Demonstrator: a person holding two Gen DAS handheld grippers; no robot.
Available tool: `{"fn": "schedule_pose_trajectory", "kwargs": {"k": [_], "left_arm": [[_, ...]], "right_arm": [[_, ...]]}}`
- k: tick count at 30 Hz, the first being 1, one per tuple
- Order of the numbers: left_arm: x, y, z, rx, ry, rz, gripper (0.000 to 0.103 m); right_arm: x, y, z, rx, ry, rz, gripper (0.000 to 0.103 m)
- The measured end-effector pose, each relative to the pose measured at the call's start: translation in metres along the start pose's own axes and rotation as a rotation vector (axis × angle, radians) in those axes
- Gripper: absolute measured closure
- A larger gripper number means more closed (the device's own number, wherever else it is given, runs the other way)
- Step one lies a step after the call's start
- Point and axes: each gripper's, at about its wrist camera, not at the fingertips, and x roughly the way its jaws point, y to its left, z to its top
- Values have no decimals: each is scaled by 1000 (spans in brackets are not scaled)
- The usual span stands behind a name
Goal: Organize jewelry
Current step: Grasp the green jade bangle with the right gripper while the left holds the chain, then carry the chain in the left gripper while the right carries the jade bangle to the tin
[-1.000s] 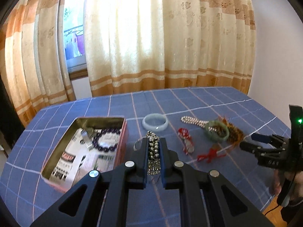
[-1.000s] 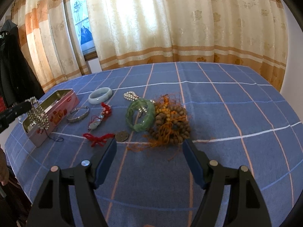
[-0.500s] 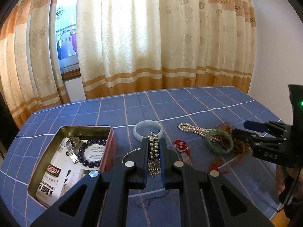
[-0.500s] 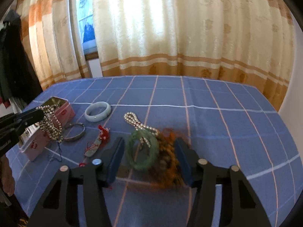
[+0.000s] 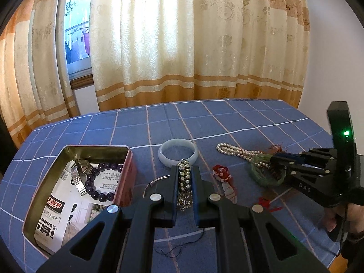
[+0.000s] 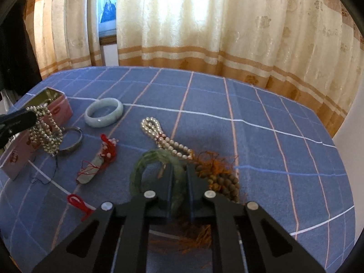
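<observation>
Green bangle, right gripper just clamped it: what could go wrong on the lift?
1. The pearl strand lies over the green bangle in the right gripper; it may drag along.
2. The orange-tasselled beads touch it and could snag.
3. The silver beads hang loose from the left gripper, possibly catching the tin.

Watch (image 5: 78, 177) and bracelet (image 5: 100, 183) in tin (image 5: 122, 182), seemingly.

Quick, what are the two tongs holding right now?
Left tongs: shut on the silver bead chain.
Right tongs: shut on the green bangle.
</observation>
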Motion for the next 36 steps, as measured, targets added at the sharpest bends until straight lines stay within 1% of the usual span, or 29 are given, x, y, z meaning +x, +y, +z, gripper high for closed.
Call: {"fn": "schedule_pose_trajectory", "kwargs": {"k": [5, 10, 17, 28, 36], "left_arm": [[-9, -1, 3, 5, -14, 9, 93], [-23, -3, 11, 11, -47, 13, 93], [-38, 2, 19, 8, -82, 18, 93], [-56, 22, 26, -16, -123, 54, 93], [-64, 41, 28, -42, -137, 98, 93]], "right_arm": [[-22, 1, 7, 18, -69, 11, 90], [-41, 9, 19, -5, -110, 22, 90], [-56, 23, 35, -29, -160, 37, 90], [-63, 57, 52, -74, -207, 91, 90], [-65, 79, 59, -99, -231, 134, 90]]}}
